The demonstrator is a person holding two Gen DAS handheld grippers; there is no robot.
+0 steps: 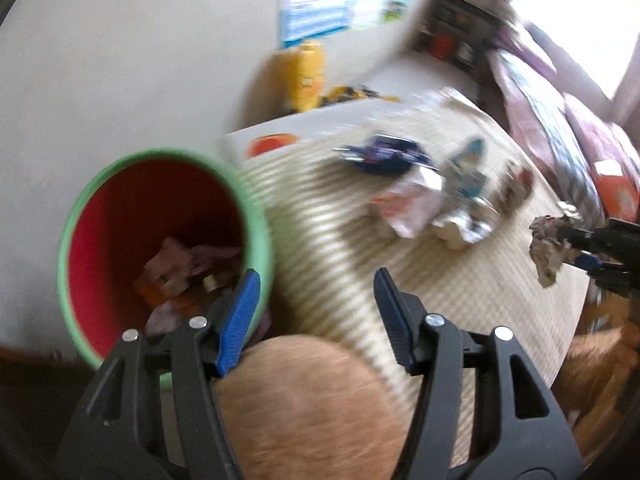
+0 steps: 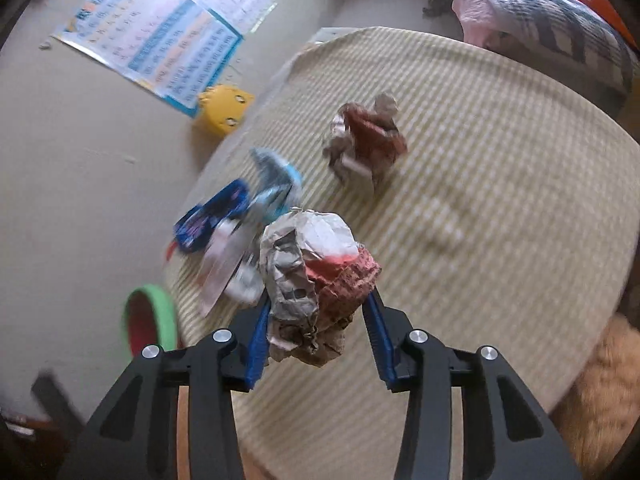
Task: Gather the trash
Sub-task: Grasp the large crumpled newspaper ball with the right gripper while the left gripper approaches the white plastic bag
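My right gripper (image 2: 318, 304) is shut on a crumpled paper ball (image 2: 316, 276) and holds it above the round striped table (image 2: 500, 200). It also shows in the left wrist view (image 1: 588, 254), with the ball (image 1: 550, 246). My left gripper (image 1: 316, 292) is open and empty, just right of the green bin with a red inside (image 1: 120, 216), which holds several wrappers. On the table lie a blue wrapper (image 1: 382, 154), a white wrapper (image 1: 408, 208), a light-blue wrapper (image 1: 470, 172) and a brown crumpled wad (image 2: 366, 140).
A yellow toy (image 1: 306, 74) stands on the floor by the wall with a poster (image 2: 160, 36). Bedding (image 2: 540, 12) lies beyond the table. A tan round cushion (image 1: 304, 400) is below my left gripper. The bin also shows in the right wrist view (image 2: 150, 320).
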